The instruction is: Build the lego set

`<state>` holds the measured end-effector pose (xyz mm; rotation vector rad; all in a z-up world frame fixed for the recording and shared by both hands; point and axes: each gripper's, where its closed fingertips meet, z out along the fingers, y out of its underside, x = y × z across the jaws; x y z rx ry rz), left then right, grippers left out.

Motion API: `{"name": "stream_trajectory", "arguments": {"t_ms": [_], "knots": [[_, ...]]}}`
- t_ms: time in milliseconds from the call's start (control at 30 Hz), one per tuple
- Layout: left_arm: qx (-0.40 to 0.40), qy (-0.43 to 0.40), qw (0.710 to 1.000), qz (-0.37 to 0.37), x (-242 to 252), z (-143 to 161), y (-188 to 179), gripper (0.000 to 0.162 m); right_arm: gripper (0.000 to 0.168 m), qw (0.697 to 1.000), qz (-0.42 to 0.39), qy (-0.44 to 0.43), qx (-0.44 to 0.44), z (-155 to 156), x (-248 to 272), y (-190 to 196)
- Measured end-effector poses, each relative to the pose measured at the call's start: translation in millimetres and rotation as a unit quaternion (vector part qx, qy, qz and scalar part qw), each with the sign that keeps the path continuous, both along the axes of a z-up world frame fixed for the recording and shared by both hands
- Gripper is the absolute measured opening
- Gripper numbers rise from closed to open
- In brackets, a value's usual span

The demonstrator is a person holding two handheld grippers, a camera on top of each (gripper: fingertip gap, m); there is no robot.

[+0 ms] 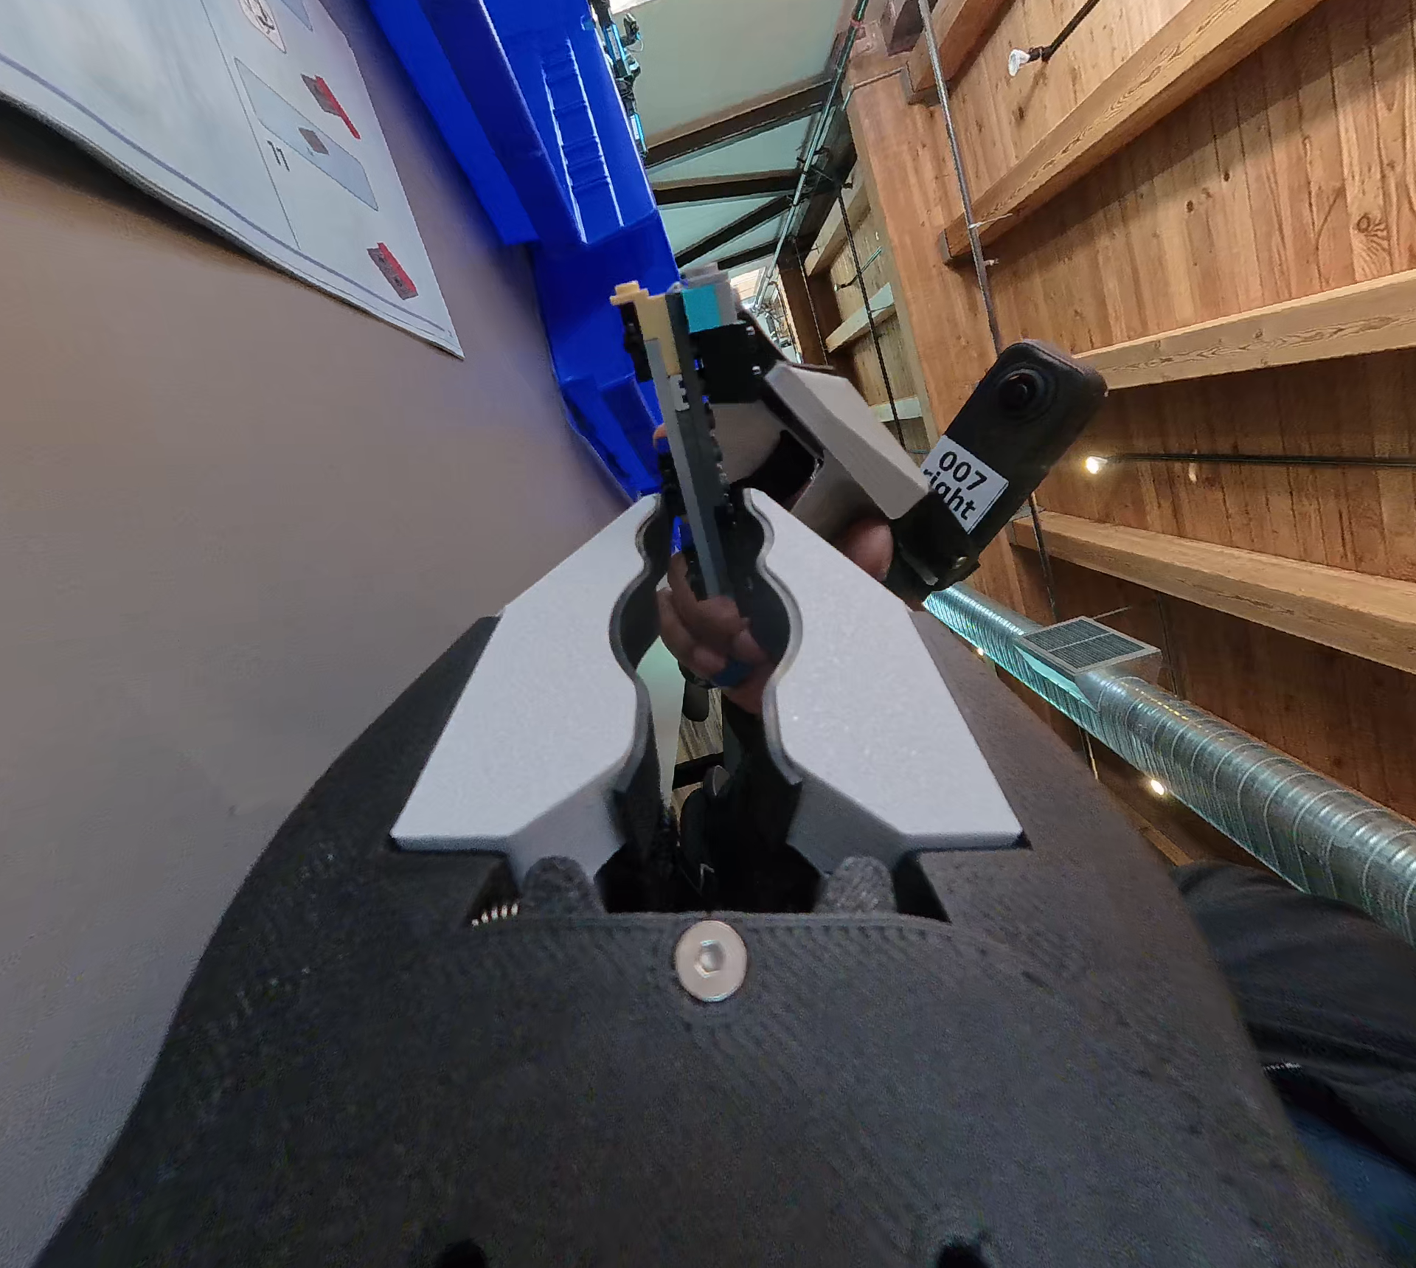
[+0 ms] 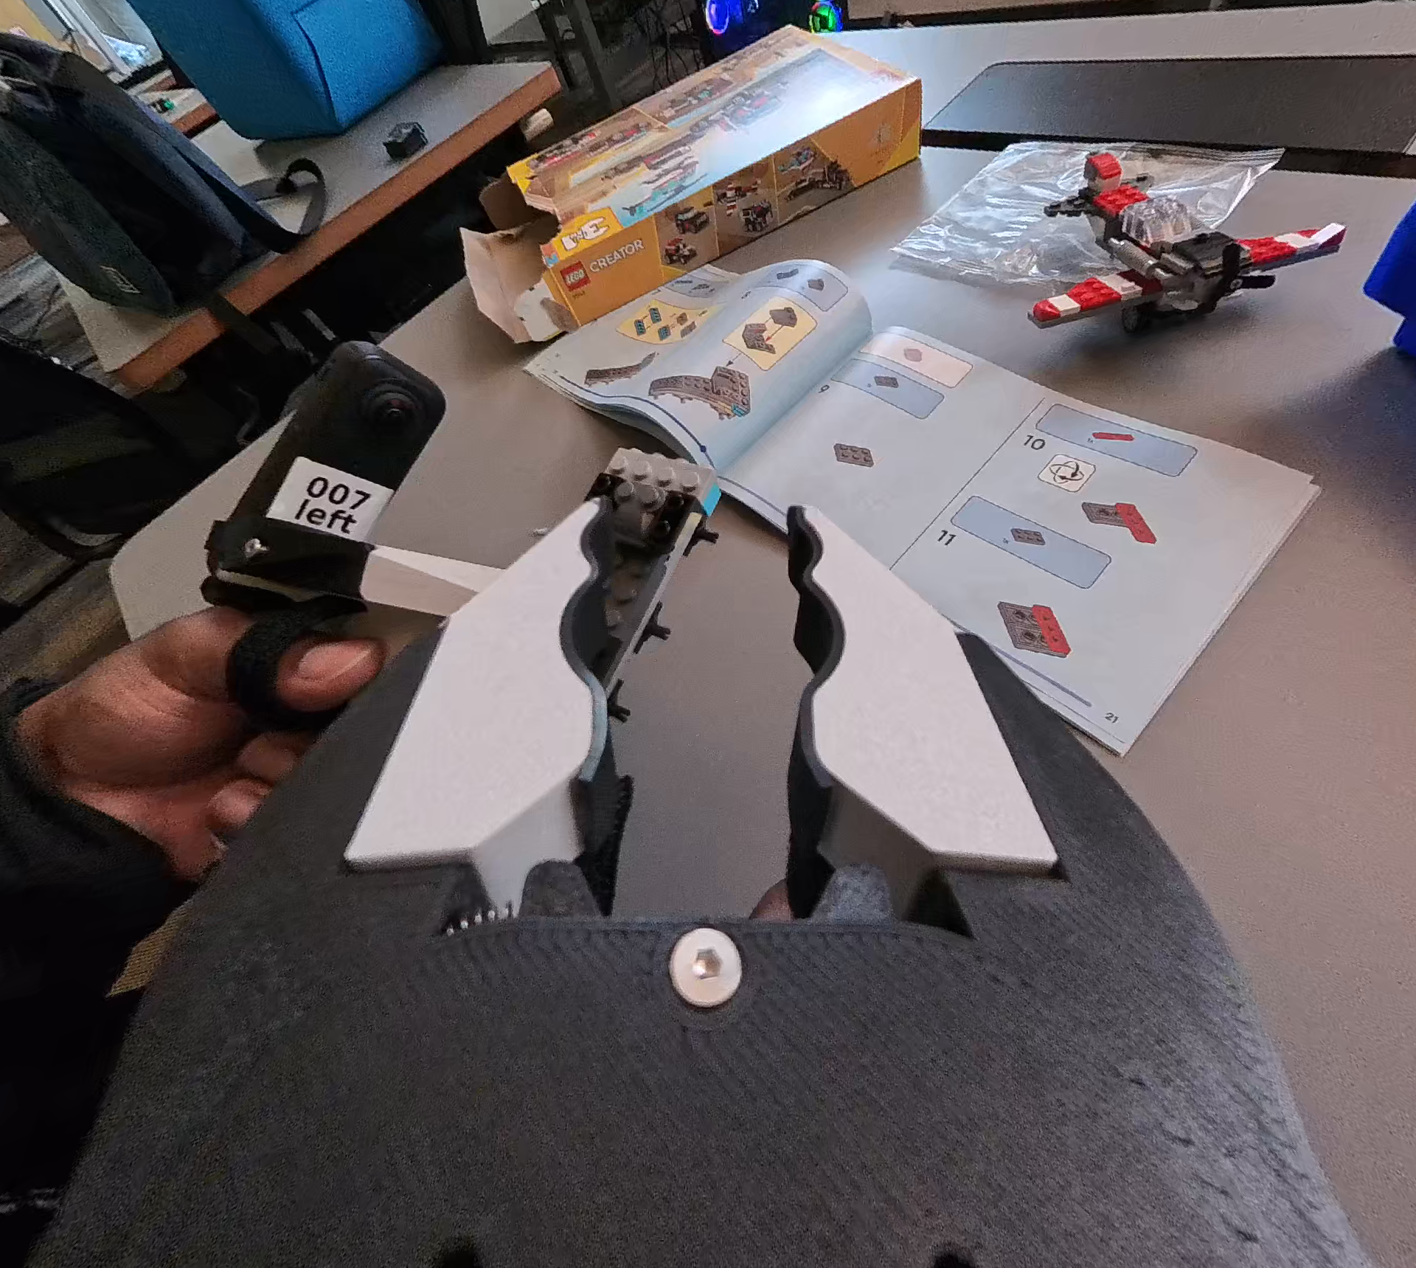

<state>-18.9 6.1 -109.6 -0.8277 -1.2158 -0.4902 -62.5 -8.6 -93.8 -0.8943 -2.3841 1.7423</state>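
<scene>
A dark grey lego assembly (image 1: 693,465) with tan and light-blue pieces at its top is held up above the table. My left gripper (image 1: 705,515) is shut on its lower end. In the right wrist view the assembly (image 2: 659,488) rests against the inner side of my right gripper's left finger. My right gripper (image 2: 697,518) is open, with a wide gap to its other finger. One of its fingers (image 1: 827,442) shows beside the top of the assembly in the left wrist view. The left gripper's body and camera (image 2: 345,465) show at the left, held by a hand (image 2: 191,718).
An open instruction booklet (image 2: 958,488) lies on the grey table (image 2: 1264,618) just beyond the grippers. Behind it lie the torn lego box (image 2: 728,173) and a red-and-white lego plane (image 2: 1172,258) on a clear plastic bag (image 2: 996,219). A blue bin (image 1: 475,43) stands at the right edge. About 5 cm separates my left fingertips from my right.
</scene>
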Motion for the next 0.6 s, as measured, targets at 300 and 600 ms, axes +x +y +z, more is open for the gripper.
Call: {"name": "stream_trajectory", "arguments": {"t_ms": [300, 600], "knots": [[-0.013, 0.034, 0.999, -0.004, 2, 9, 2, 0.016, 0.048, 0.992, 0.038, -0.086, -0.089, 11, 16, -3], [-0.027, 0.071, 0.997, -0.010, 6, 20, 7, 0.016, 0.044, 0.974, 0.057, -0.153, -0.154, 18, 20, -3]]}}
